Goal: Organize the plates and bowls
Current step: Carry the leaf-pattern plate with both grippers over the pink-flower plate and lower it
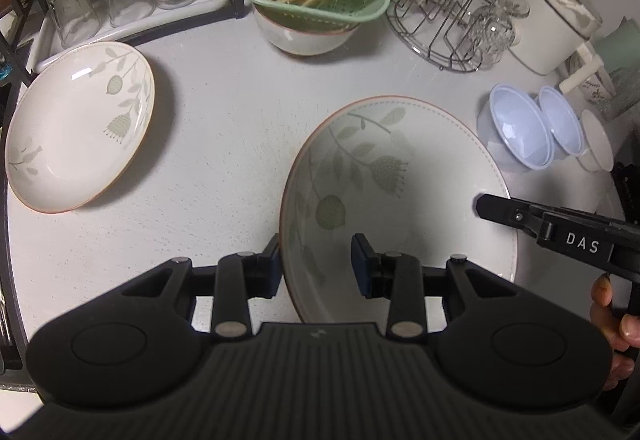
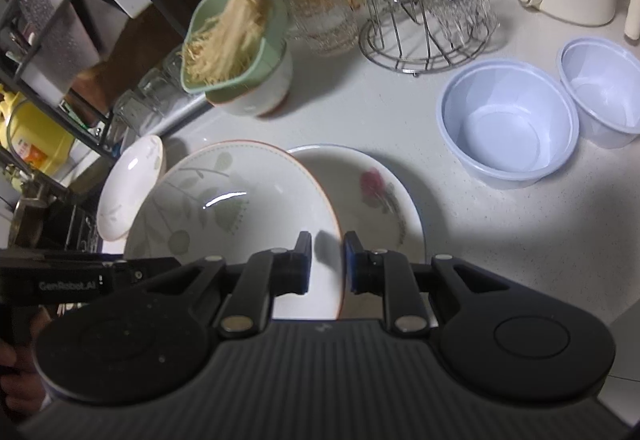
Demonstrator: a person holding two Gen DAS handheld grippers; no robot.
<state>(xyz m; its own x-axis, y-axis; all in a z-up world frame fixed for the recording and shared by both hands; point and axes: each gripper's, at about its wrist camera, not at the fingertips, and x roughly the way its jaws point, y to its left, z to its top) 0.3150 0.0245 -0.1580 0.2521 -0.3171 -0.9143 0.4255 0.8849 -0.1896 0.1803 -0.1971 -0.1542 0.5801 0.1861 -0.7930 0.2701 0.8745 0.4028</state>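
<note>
on the crowded white counter (image 1: 224, 127) we pinch the leaf-pattern plate (image 1: 384, 175) with both grippers' jaws narrowed on opposite rims, left gripper (image 1: 316, 264) and right gripper (image 2: 327, 260), so uneven tilt could slip it onto the rose plate (image 2: 384, 191).

Leaf-pattern bowl (image 1: 400, 175): cream glaze, pale green leaf print, reddish-brown rim line. I hold it with both my tools, one on each side of its rim, tilted and raised above the counter.

Rose plate (image 2: 384, 191): white, pink flower print inside. Lies flat on the counter, partly under the right edge of the held bowl in the right wrist view.

Second leaf-pattern dish (image 1: 80, 123): same cream glaze, same green leaves, same thin brown rim. Rests on the counter to the left, well apart from the held bowl, empty.

Pale blue plastic bowls (image 2: 508, 127): two, empty, upright, just beside each other on the counter at right.
</note>
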